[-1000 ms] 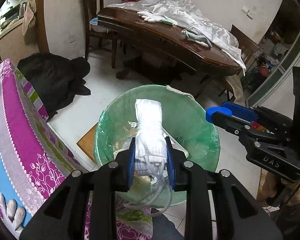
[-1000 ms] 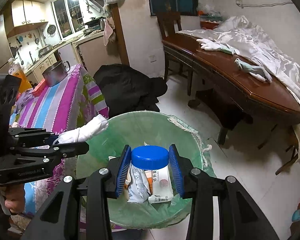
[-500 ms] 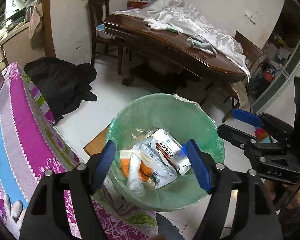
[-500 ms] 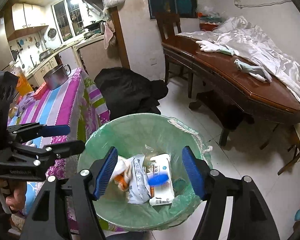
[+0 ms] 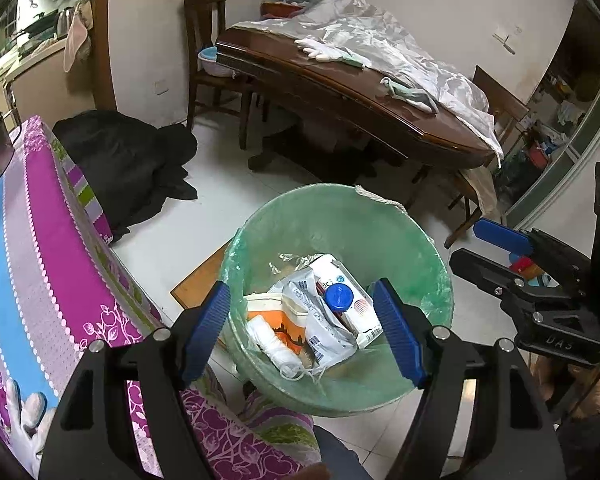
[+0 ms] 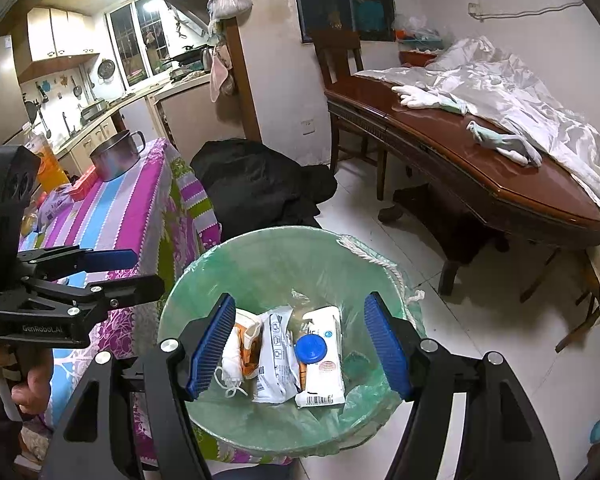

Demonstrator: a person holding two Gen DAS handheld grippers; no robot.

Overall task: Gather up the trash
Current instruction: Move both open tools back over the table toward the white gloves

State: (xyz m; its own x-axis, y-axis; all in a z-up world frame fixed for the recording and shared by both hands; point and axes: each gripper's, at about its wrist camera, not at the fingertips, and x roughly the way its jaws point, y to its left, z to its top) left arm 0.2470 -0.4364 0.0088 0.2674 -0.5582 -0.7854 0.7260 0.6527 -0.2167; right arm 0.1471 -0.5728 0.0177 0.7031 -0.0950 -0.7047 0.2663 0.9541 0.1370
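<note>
A round bin with a green plastic liner (image 5: 364, 216) (image 6: 268, 256) stands on the floor beside the striped table. Inside lie a blue-capped white bottle (image 5: 339, 297) (image 6: 310, 347), a white wipes packet (image 6: 325, 376), a printed white pouch (image 5: 324, 332) (image 6: 274, 356), an orange-and-white box (image 5: 266, 312) and a rolled white mask with ear loops (image 5: 274, 346) (image 6: 232, 356). My left gripper (image 5: 306, 334) is open and empty above the bin. My right gripper (image 6: 300, 342) is open and empty above the bin too. Each gripper shows at the side of the other's view.
A purple and blue striped tablecloth (image 5: 28, 248) covers the table at the left, with a steel pot (image 6: 116, 154) on it. A dark wooden table (image 6: 480, 168) with gloves and a plastic sheet stands behind. A black bag (image 5: 128, 160) lies on the floor.
One second ago the left gripper held the rolled mask and the right held the blue-capped bottle. Both jaws have opened and both items now lie in the bin.
</note>
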